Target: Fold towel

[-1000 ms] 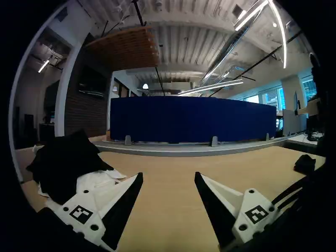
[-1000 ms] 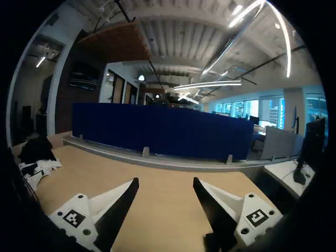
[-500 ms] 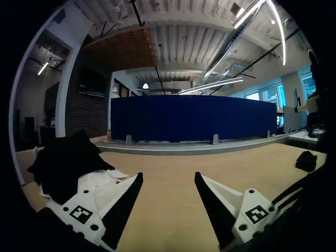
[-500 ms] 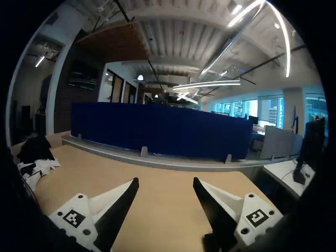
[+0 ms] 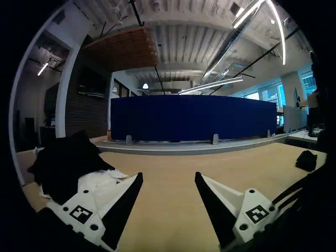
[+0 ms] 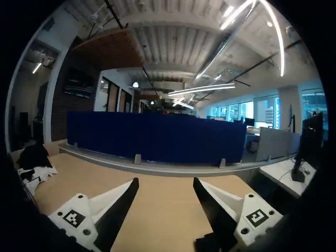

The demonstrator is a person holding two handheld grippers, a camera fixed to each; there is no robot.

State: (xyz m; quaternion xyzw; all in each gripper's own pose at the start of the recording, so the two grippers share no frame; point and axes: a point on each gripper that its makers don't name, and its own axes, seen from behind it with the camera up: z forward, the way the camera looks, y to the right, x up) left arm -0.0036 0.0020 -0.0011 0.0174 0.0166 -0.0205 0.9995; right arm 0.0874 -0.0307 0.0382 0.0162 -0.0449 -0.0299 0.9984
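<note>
A crumpled heap of soft black and white cloth (image 5: 67, 161) lies at the left of the smooth, pale wooden surface (image 5: 168, 157), just beyond the left claw (image 5: 168, 174), which is spread wide and empty. The right claw (image 6: 165, 179) is likewise spread, gripping nothing.

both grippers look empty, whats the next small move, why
Probably swing the left gripper toward the black and white cloth pile beside its left finger on the table; it and the right gripper stand open, holding nothing.
</note>
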